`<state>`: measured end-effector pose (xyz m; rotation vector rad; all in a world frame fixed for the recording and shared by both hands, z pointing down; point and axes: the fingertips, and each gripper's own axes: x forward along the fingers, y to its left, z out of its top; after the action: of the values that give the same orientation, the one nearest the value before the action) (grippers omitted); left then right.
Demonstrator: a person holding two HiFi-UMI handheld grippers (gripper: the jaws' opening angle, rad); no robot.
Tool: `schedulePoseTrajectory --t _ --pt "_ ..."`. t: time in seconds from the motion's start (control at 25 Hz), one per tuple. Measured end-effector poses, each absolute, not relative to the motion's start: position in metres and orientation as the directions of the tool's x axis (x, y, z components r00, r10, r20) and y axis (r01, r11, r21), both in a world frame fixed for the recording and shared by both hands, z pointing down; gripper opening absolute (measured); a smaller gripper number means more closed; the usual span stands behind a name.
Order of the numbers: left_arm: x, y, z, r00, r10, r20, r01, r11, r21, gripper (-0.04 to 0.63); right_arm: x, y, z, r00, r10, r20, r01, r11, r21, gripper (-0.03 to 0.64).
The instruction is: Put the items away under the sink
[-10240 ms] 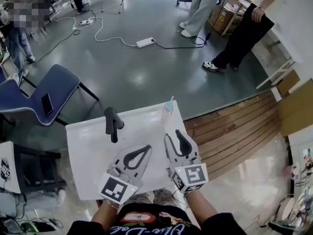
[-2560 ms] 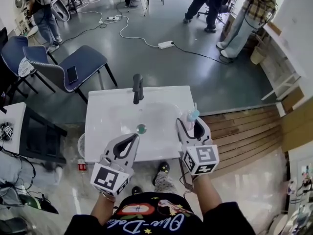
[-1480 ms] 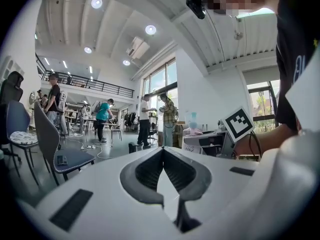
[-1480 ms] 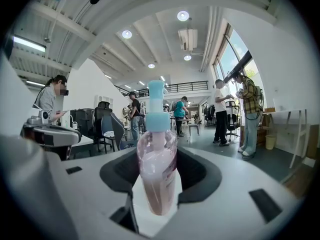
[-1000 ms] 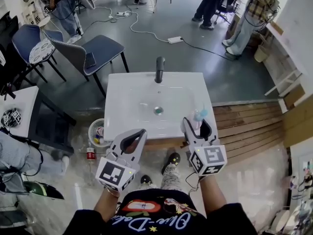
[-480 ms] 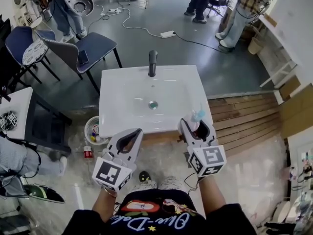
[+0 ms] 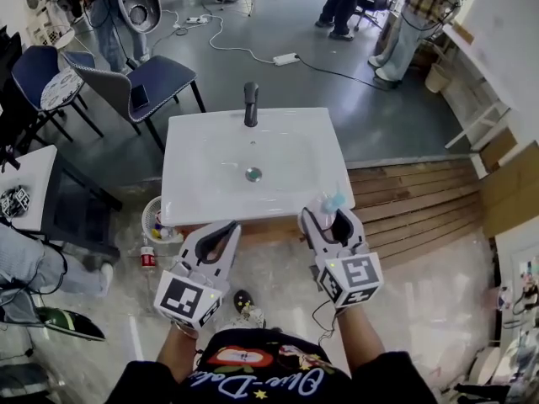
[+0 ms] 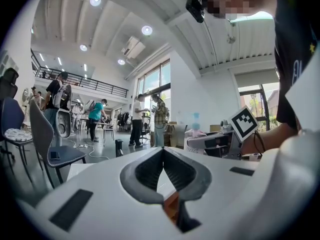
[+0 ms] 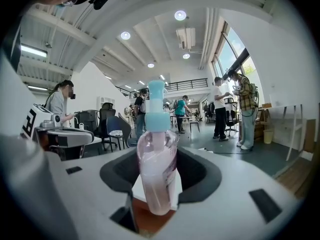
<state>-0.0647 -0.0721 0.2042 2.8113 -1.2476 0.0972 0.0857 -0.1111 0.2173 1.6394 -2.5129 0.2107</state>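
Pump bottle stood upright, clamped at its body by my right gripper so the pump head cleared the jaws; it hung just off the front edge of the sink, not yet under it; my left gripper was closed and empty, spare, I judged, for work below.

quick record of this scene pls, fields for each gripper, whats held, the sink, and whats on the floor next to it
left gripper: fingers together, nothing between
right gripper: shut on pump bottle
pump bottle: pinkish liquid, blue pump, upright
sink: white, dark faucet at far edge
floor: small bin left of sink
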Motion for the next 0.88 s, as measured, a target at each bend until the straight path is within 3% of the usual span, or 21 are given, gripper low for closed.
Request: schedulePoseTrajectory --t 0.88 --pt "-0.015 0.017 0.199 0.678 -0.73 0.088 -0.733 -0.68 0.007 0.008 0.113 -0.02 0.209 -0.463 -0.871 0.162 -0.886 0.46 -0.058 0.215"
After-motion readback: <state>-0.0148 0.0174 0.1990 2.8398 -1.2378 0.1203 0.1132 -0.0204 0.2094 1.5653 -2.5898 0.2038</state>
